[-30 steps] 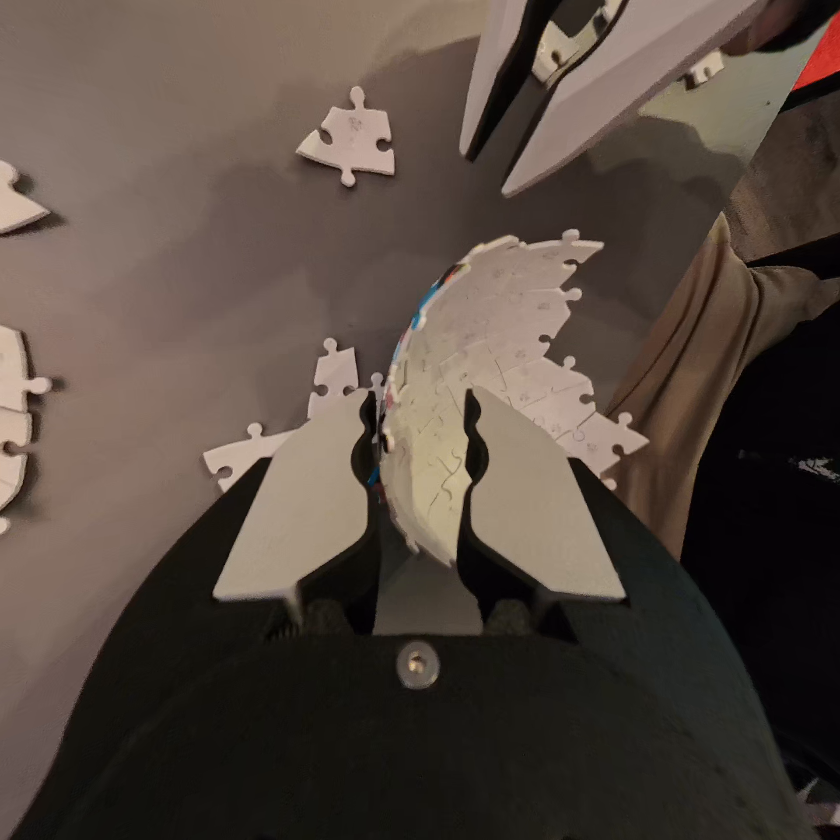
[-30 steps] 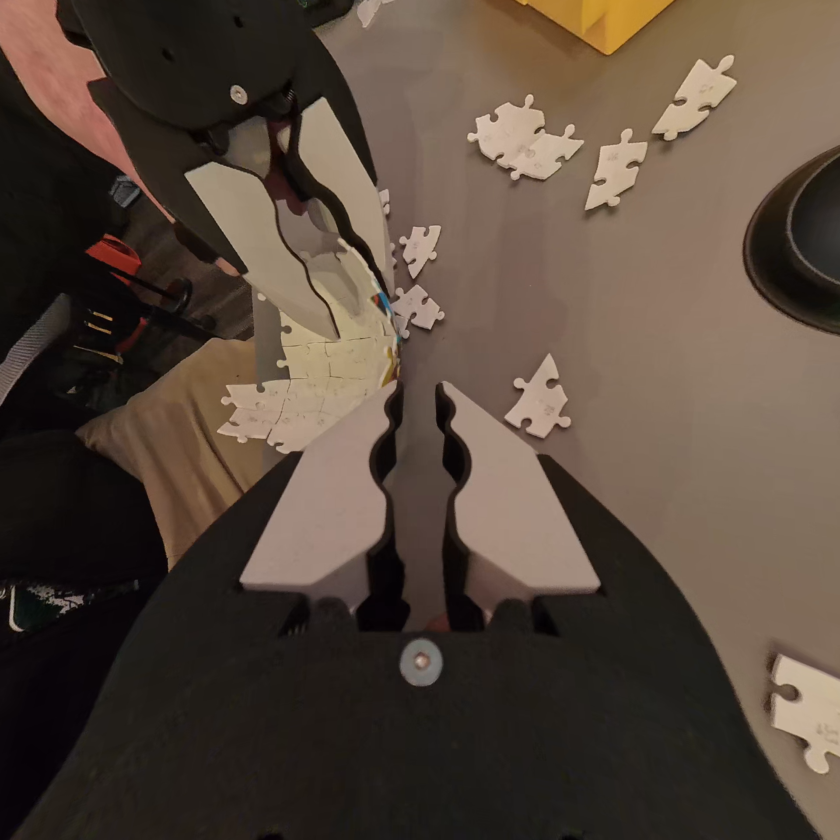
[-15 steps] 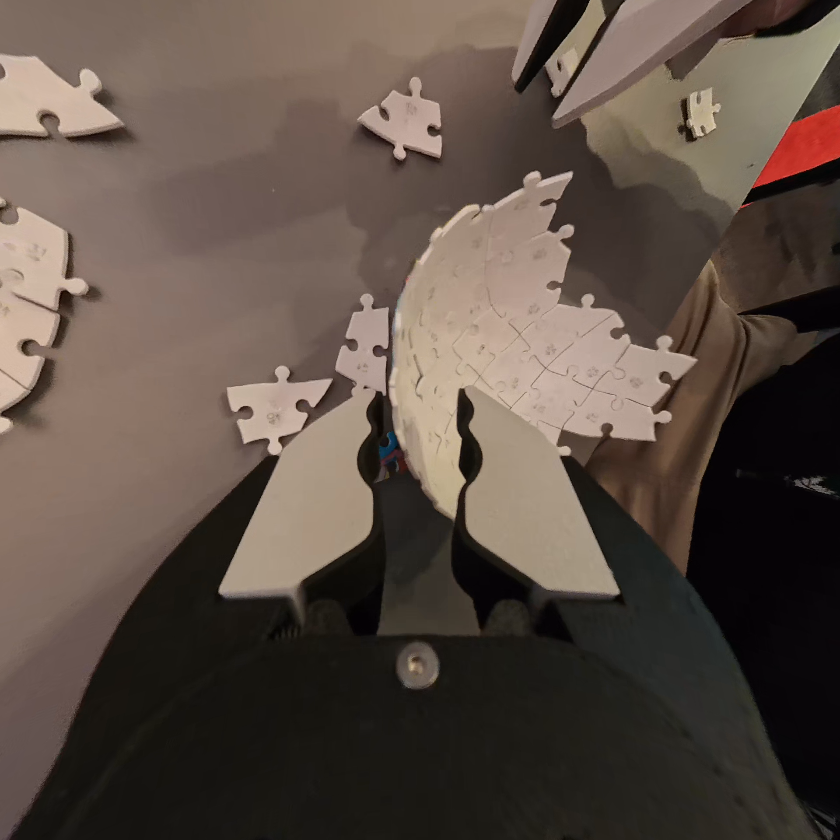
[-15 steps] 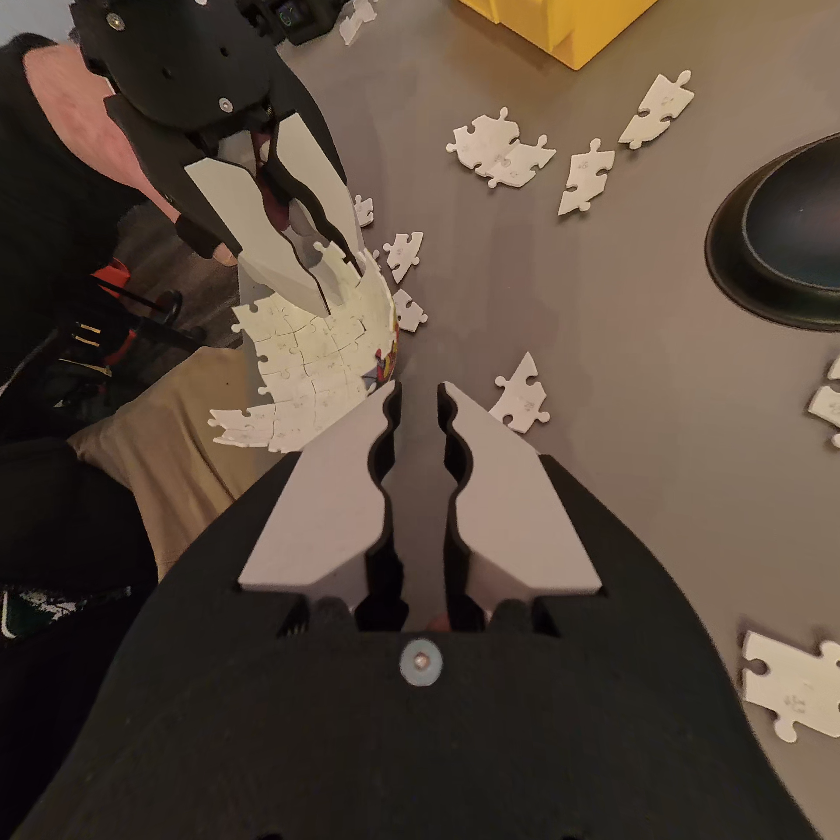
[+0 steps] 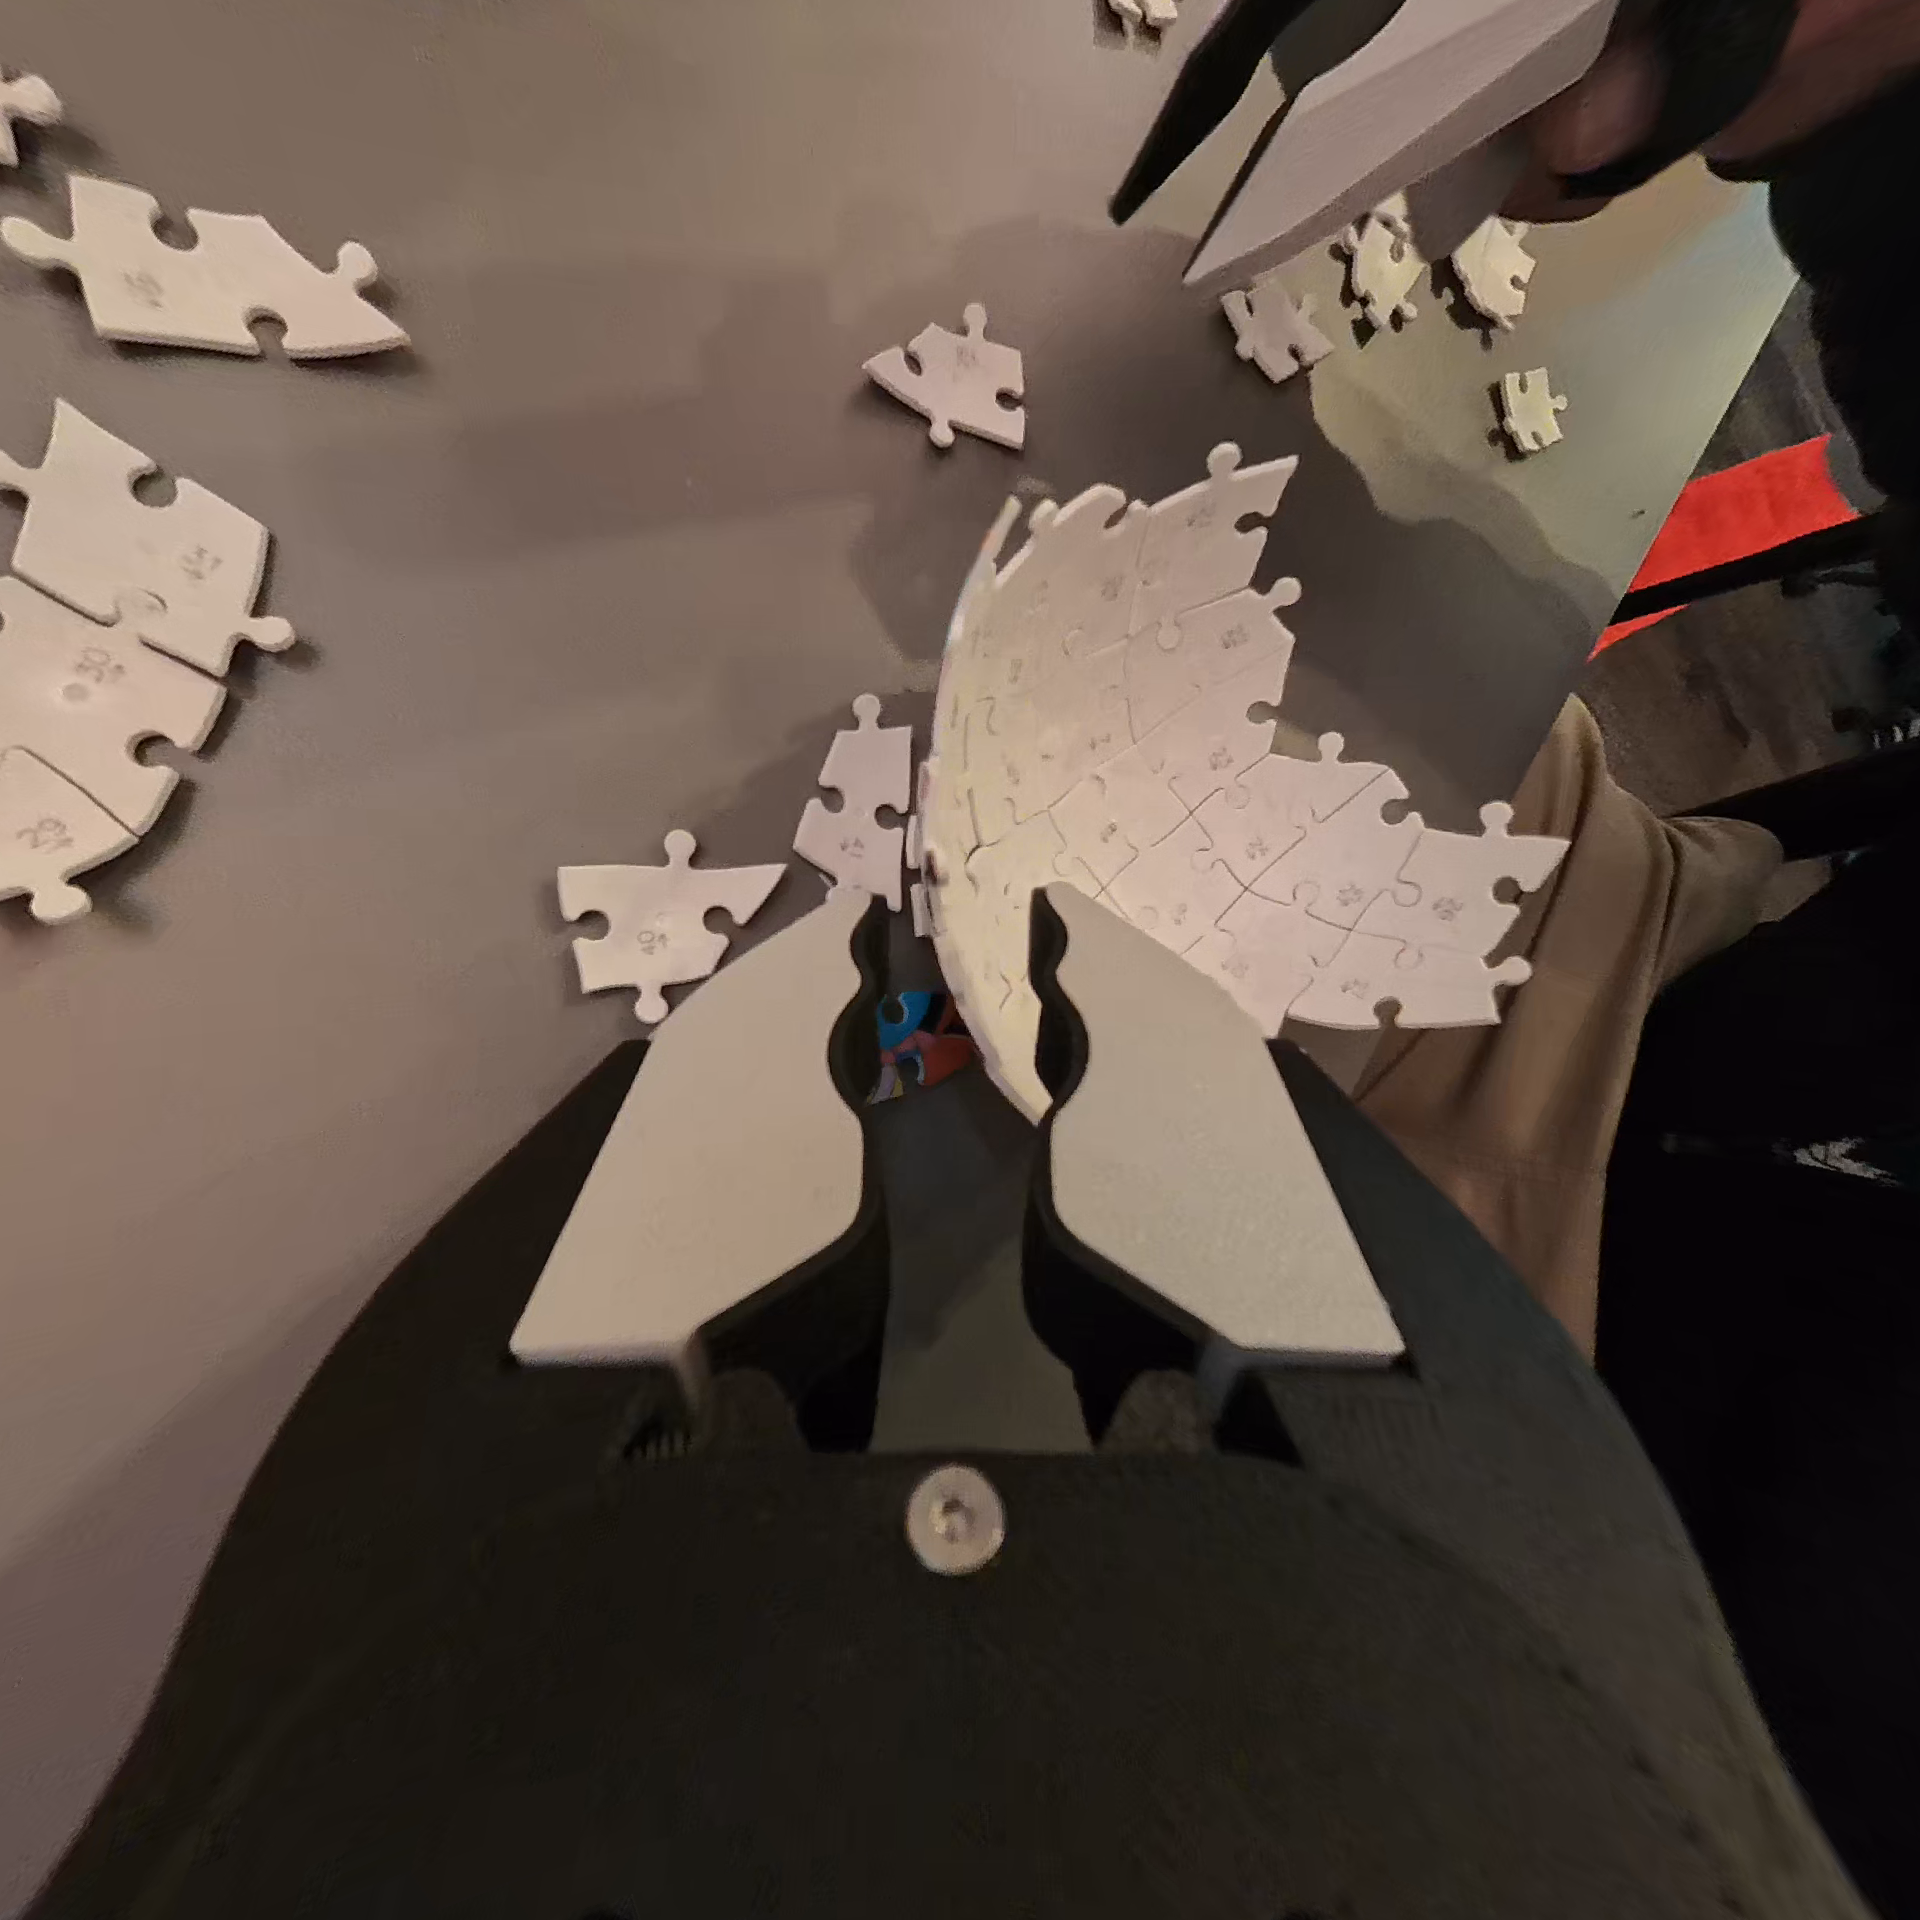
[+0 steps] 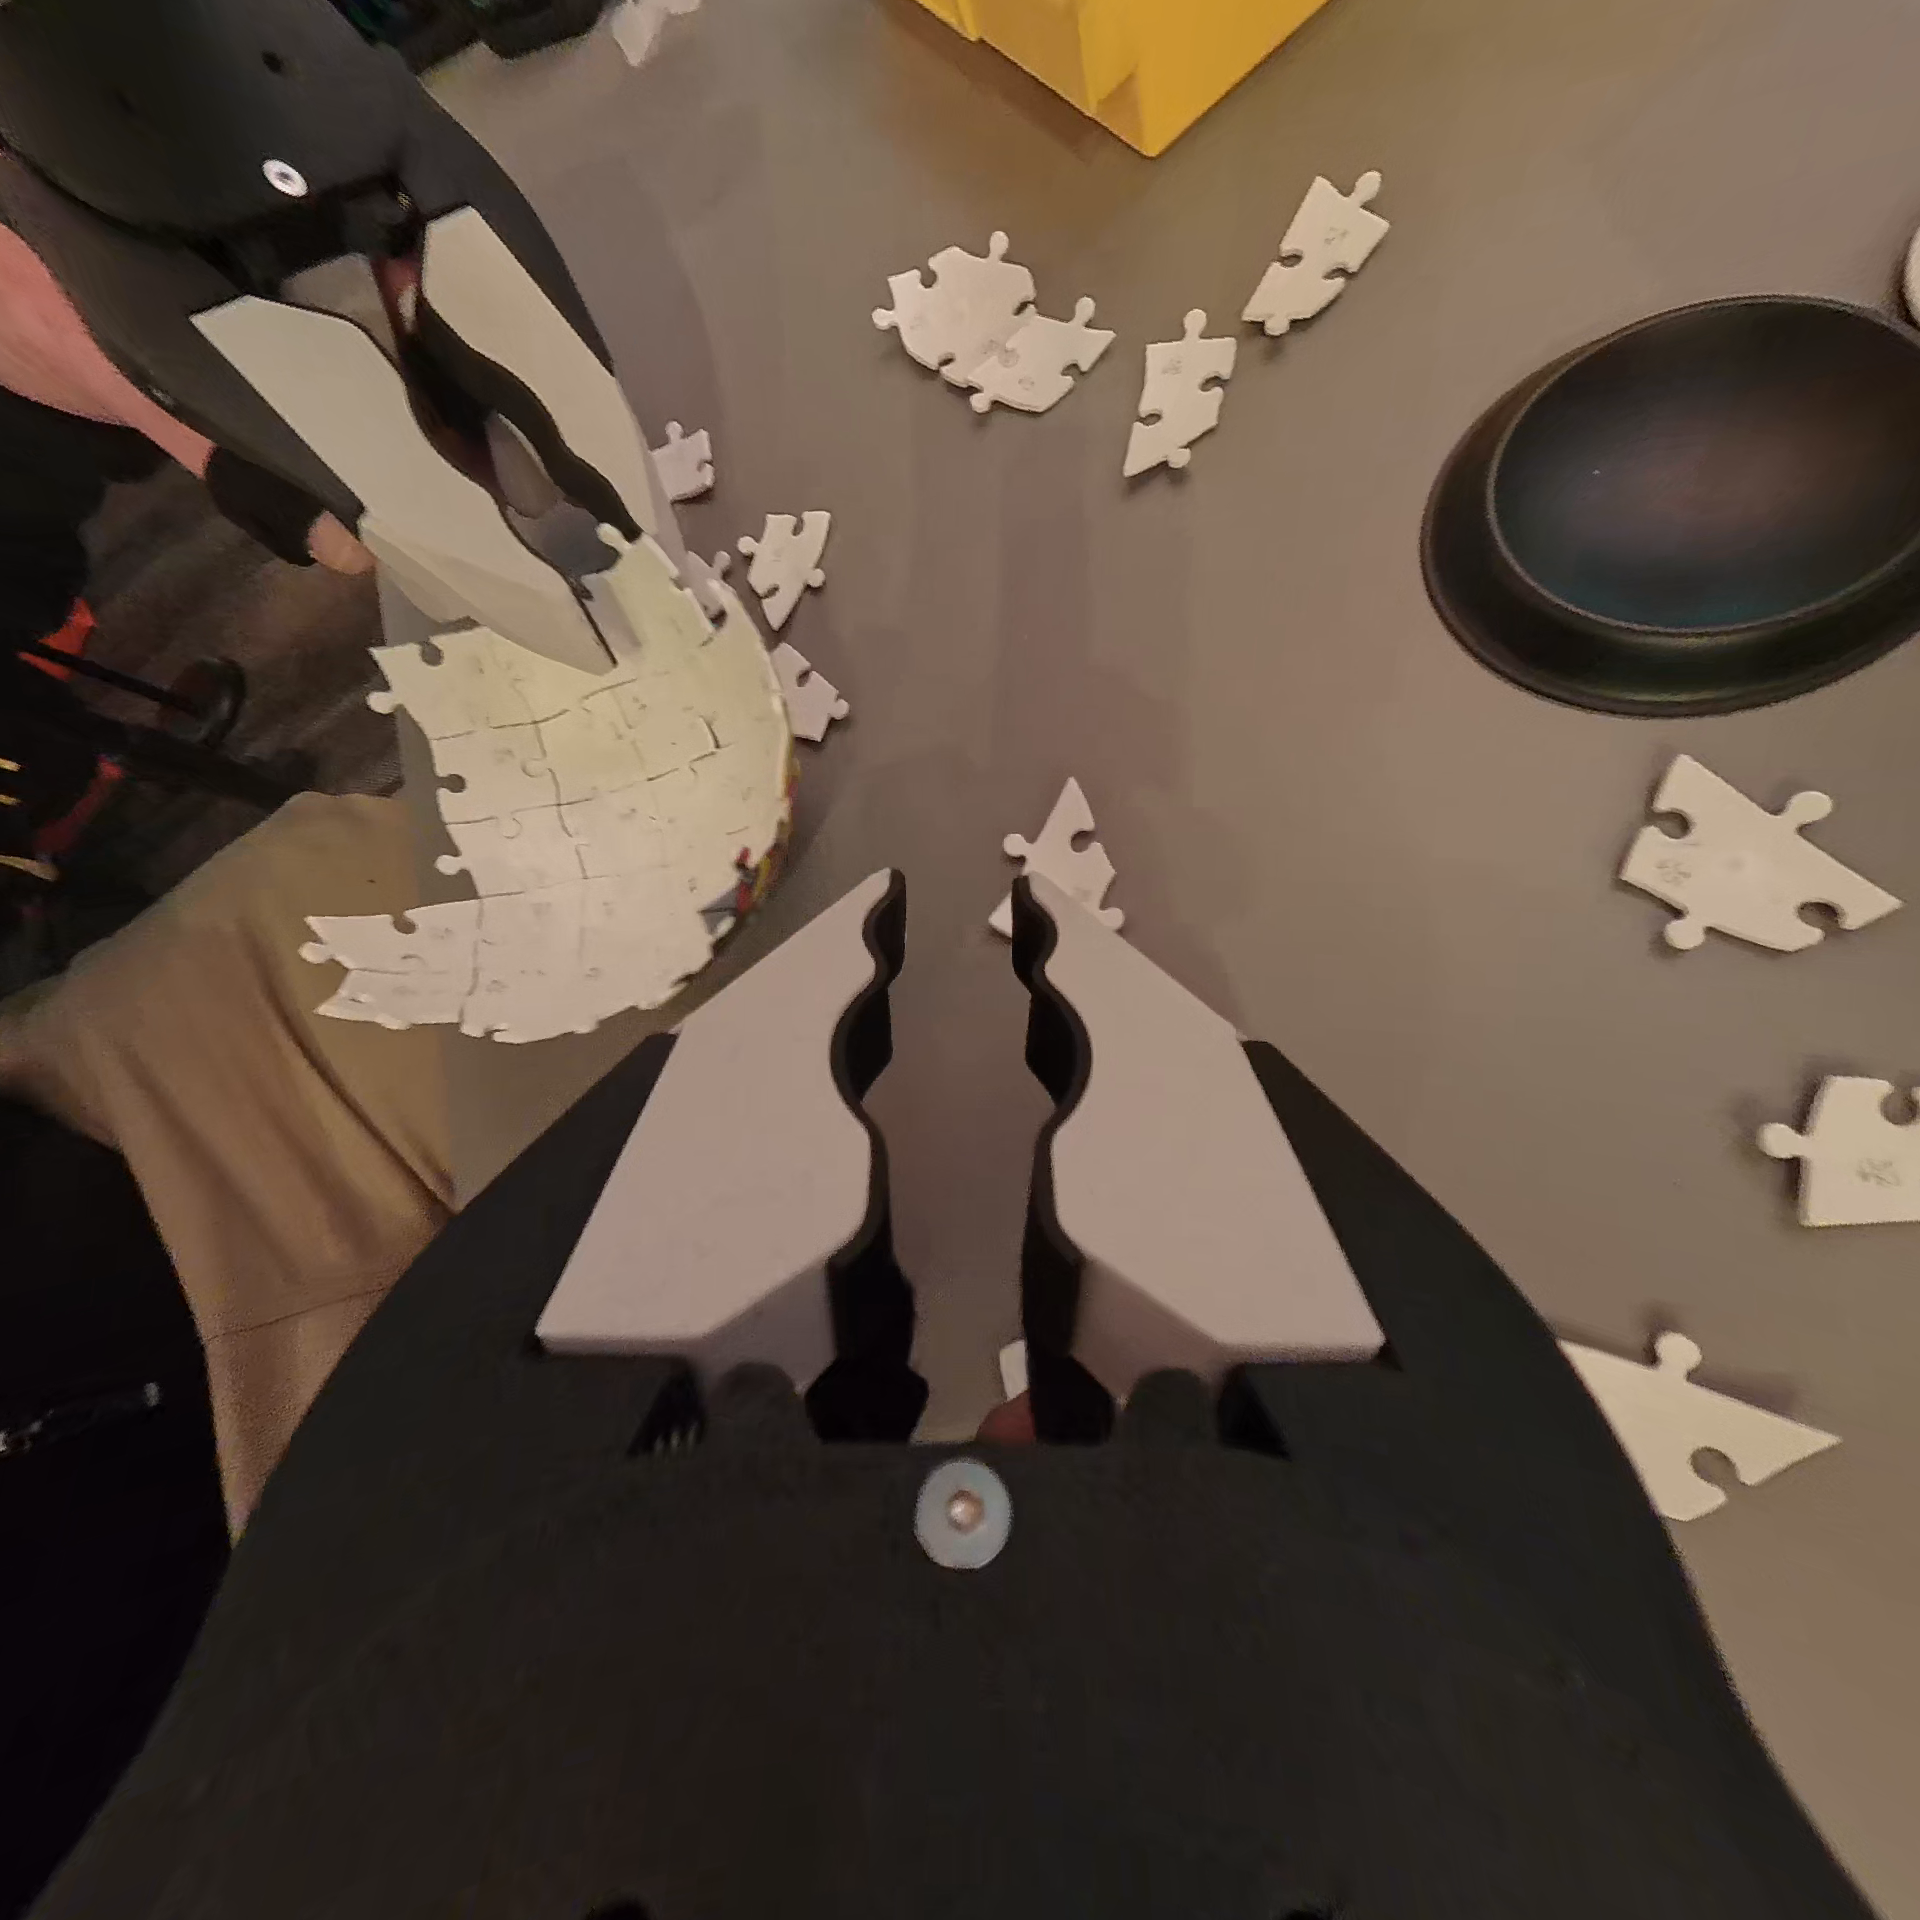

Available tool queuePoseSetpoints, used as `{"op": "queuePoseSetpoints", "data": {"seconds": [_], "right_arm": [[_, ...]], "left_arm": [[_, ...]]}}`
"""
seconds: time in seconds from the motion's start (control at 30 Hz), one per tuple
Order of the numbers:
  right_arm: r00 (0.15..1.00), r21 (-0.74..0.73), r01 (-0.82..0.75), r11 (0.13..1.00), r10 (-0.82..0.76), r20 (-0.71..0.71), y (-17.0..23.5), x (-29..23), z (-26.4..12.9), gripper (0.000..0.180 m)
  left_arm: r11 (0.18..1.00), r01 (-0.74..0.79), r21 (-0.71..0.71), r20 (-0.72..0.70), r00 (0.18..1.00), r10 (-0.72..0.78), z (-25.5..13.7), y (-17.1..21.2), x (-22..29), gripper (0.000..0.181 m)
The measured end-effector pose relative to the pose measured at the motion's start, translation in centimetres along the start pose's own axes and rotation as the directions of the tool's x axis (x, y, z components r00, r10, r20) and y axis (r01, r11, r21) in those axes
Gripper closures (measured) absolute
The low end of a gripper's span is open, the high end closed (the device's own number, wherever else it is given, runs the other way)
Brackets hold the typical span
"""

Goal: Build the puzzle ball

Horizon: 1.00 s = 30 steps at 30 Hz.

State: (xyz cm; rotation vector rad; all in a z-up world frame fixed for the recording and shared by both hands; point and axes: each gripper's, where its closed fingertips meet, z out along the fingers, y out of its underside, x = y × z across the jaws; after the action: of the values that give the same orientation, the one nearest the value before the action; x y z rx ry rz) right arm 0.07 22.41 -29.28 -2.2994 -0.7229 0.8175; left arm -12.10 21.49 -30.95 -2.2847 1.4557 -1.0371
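The partly built puzzle ball (image 5: 1195,790) is a curved white shell with a coloured outer face. My left gripper (image 5: 951,914) is shut on its lower edge and holds it upright over the table's near edge. The shell (image 6: 582,821) and the left gripper (image 6: 597,592) also show in the right wrist view. My right gripper (image 6: 956,883) has its jaws a little apart with nothing between them, to the right of the shell and apart from it. It shows at the top right of the left wrist view (image 5: 1153,249). A loose white piece (image 6: 1070,852) lies just beyond its right fingertip.
Several loose white pieces (image 6: 987,322) lie on the grey table (image 6: 1299,727), and more lie at the left (image 5: 125,644). A black bowl (image 6: 1455,561) stands at the right and a yellow box (image 6: 1122,62) at the back. A person's tan trouser leg (image 6: 260,1039) is beyond the table edge. There is about 12 cm between the tips of the two grippers. From my right tips it is roughly 5 cm to the loose white piece (image 6: 1070,852); from my left, 12 cm. My left wrist view (image 5: 928,372) looks at it from another angle.
The left gripper has turned the shell, so more of its white inner face shows. The right gripper has drawn away from the shell's edge, jaws unchanged.
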Motion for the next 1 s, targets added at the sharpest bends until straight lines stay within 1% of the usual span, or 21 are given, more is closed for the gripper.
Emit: {"op": "queuePoseSetpoints", "data": {"seconds": [0.23,0.33,0.47,0.57,0.63,0.73,0.97,1.0], "right_arm": [[0.992,-0.071,0.053,0.996,-0.061,-0.111,1.1,1.6,0.8,0.156],[0.988,-0.100,0.058,0.993,-0.072,-0.136,1.6,2.2,1.0,0.148],[0.979,-0.136,0.099,0.986,-0.120,-0.162,2.0,2.7,1.5,0.147],[0.961,-0.190,0.149,0.970,-0.187,-0.203,2.5,3.4,2.2,0.147],[0.955,-0.193,0.177,0.965,-0.215,-0.204,2.4,3.4,2.8,0.149],[0.953,-0.196,0.199,0.960,-0.237,-0.191,2.2,3.0,3.3,0.162],[0.954,-0.216,0.202,0.955,-0.242,-0.175,2.6,2.5,3.2,0.163],[0.956,-0.218,0.199,0.955,-0.239,-0.173,2.7,2.4,3.1,0.169]], "left_arm": [[0.997,-0.018,0.076,-0.003,1.000,0.018,-0.3,-0.7,-0.1,0.154],[0.998,-0.021,0.061,0.008,1.000,0.021,-0.2,-0.3,-0.6,0.153],[0.996,-0.034,0.084,-0.015,0.999,0.035,-0.4,-0.4,-0.5,0.152],[0.994,-0.035,0.100,-0.033,0.999,0.038,-0.7,-0.6,-0.5,0.150],[0.993,-0.034,0.109,-0.041,0.998,0.039,-0.9,-0.7,-0.5,0.150],[0.992,-0.035,0.119,-0.047,0.998,0.041,-1.2,-0.8,-0.5,0.150],[0.992,-0.022,0.126,-0.055,0.998,0.029,-1.3,-0.6,-1.1,0.151],[0.992,-0.021,0.126,-0.057,0.998,0.028,-1.4,-0.6,-1.1,0.151]]}}
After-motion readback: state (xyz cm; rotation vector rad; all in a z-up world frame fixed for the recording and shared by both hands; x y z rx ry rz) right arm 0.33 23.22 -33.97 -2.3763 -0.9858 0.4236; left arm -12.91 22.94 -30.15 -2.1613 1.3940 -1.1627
